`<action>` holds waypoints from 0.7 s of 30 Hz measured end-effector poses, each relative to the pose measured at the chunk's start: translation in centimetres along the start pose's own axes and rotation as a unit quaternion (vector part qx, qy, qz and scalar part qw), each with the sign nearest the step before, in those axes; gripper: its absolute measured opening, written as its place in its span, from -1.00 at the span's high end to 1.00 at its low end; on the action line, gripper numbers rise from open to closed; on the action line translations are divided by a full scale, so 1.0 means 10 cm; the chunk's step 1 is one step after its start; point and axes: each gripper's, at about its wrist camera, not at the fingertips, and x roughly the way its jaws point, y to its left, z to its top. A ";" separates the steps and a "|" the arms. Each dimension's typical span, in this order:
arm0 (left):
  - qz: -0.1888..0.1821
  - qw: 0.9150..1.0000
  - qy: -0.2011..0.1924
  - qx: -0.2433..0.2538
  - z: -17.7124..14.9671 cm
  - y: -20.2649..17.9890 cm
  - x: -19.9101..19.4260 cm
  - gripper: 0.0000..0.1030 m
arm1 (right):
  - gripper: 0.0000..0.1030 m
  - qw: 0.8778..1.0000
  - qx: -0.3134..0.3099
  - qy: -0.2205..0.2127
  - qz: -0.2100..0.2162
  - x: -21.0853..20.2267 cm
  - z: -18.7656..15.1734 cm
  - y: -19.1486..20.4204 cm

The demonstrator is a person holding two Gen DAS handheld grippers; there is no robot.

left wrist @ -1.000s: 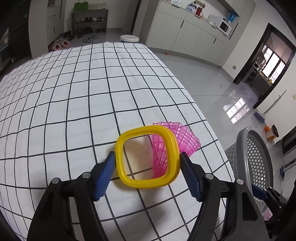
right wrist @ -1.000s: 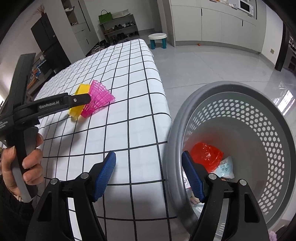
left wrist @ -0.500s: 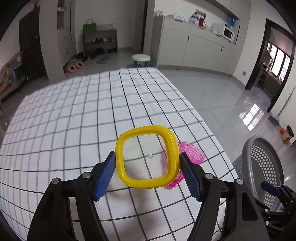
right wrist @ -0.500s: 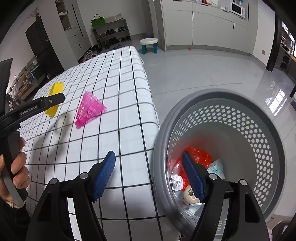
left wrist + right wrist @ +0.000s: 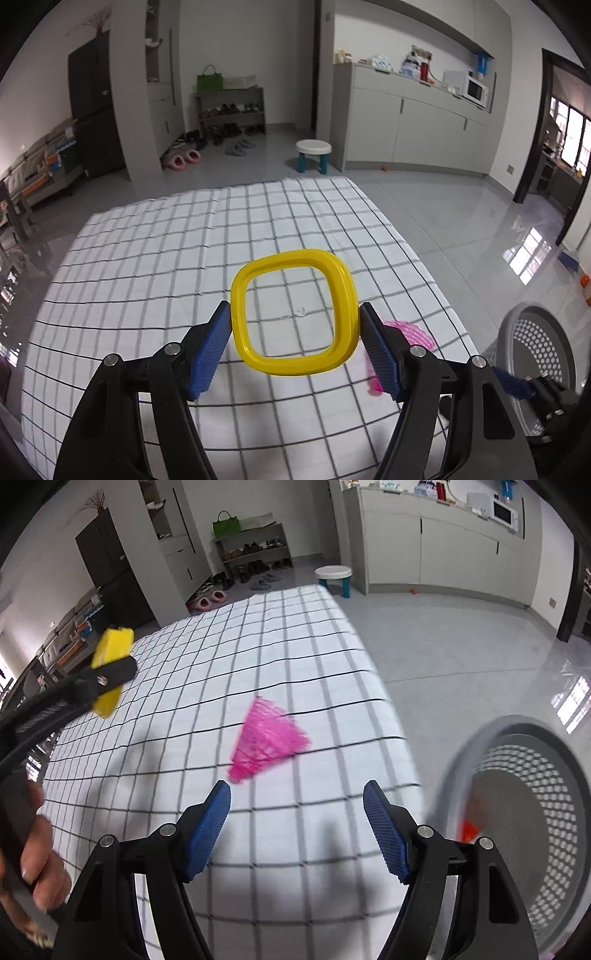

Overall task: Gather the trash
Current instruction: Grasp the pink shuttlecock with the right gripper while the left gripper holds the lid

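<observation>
My left gripper [image 5: 295, 332] is shut on a yellow square plastic frame [image 5: 293, 363], held up above the checked tablecloth [image 5: 166, 258]. The same yellow frame [image 5: 110, 672] shows at the left of the right wrist view, clamped in the left gripper's black finger [image 5: 103, 681]. A pink mesh cup [image 5: 267, 738] lies on its side near the table's right edge; in the left wrist view the pink cup [image 5: 406, 332] peeks out behind the right finger. My right gripper [image 5: 297, 818] is open and holds nothing, just short of the pink cup.
A grey perforated basket [image 5: 554, 830] stands on the floor off the table's right edge, with red trash [image 5: 467, 829] inside; the basket [image 5: 535, 343] also shows at the lower right of the left wrist view. A hand [image 5: 37, 860] grips the left tool. A stool [image 5: 314, 155] stands beyond the table.
The left gripper rose with the yellow frame and tilted up, leaving the pink cup on the cloth. The right gripper swung left from the basket's mouth towards the pink cup.
</observation>
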 end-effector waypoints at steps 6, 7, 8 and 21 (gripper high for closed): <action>0.013 1.000 0.000 -0.021 0.05 0.19 0.00 -0.31 | -0.38 0.999 0.033 0.025 0.010 0.37 0.12 0.11; 0.016 1.000 0.001 -0.025 0.06 0.22 0.00 -0.31 | -0.38 0.999 0.039 0.029 0.005 0.44 0.14 0.12; 0.019 0.999 0.002 -0.027 0.06 0.24 0.00 -0.31 | -0.38 0.999 0.043 0.031 0.002 0.48 0.14 0.12; 0.019 0.998 0.016 -0.056 0.07 0.39 0.08 -0.31 | 0.05 0.998 0.020 0.021 -0.047 0.78 0.29 0.29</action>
